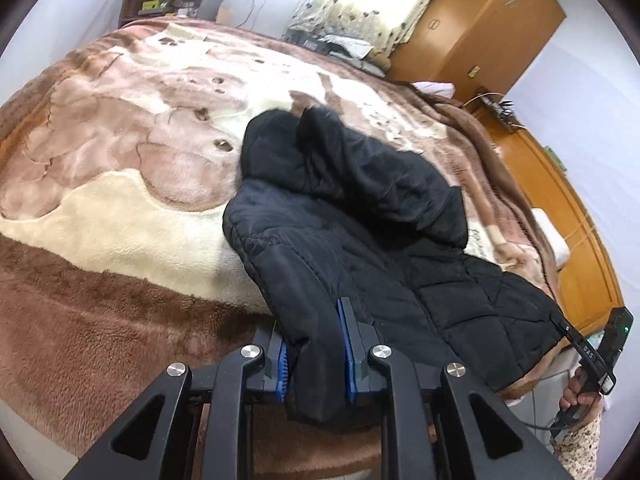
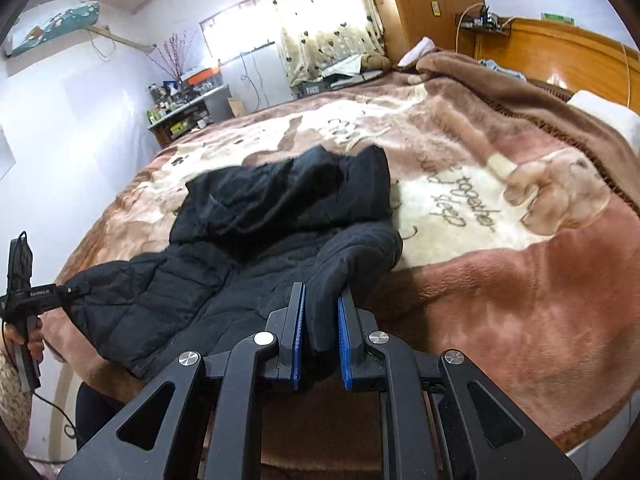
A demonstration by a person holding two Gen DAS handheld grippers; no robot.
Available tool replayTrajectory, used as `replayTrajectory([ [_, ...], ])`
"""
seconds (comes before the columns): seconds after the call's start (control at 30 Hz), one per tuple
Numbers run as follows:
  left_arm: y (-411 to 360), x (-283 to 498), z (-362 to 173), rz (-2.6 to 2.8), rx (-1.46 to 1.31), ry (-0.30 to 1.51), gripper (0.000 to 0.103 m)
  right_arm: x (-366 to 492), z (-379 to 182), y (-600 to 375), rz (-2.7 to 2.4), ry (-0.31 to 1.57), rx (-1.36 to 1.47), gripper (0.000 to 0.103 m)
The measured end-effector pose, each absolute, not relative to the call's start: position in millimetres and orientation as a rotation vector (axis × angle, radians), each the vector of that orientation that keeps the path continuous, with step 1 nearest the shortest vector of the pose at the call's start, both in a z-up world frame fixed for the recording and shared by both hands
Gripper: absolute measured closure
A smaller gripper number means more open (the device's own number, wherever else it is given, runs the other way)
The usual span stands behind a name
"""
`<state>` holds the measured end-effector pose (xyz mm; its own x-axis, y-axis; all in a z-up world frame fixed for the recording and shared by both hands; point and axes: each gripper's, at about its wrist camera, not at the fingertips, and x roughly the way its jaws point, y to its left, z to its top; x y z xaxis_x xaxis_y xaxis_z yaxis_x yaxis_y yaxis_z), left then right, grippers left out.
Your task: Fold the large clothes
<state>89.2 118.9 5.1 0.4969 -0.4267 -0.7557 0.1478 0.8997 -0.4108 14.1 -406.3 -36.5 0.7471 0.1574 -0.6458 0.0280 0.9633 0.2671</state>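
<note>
A black quilted hooded jacket (image 1: 360, 216) lies on the bed near its front edge, hood toward the far side; it also shows in the right wrist view (image 2: 256, 232). My left gripper (image 1: 314, 344) is shut on the jacket's hem corner, blue pads pressing the fabric. My right gripper (image 2: 322, 320) is shut on the jacket's other hem corner. The right gripper shows in the left wrist view (image 1: 560, 324) at the jacket's far corner, and the left gripper shows in the right wrist view (image 2: 78, 290) the same way.
A brown and cream plush blanket (image 1: 120, 184) covers the bed (image 2: 520, 280). A wooden headboard (image 2: 560, 48) and wardrobe (image 1: 480, 20) stand behind. A cluttered shelf (image 2: 188, 108) and curtains (image 2: 320, 12) are at the far wall.
</note>
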Motion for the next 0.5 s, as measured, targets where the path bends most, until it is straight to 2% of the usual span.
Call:
replayTrajectory([
  [0.23,120,94,32,-0.358,-0.338,0.959,0.082,20,-12,-423,0.066,0.689,0.273,0.088],
  [0.5,113,169,52,-0.331,-0.412,0.952,0.082,82,6,-428,0.051,0.673,0.276,0.088],
])
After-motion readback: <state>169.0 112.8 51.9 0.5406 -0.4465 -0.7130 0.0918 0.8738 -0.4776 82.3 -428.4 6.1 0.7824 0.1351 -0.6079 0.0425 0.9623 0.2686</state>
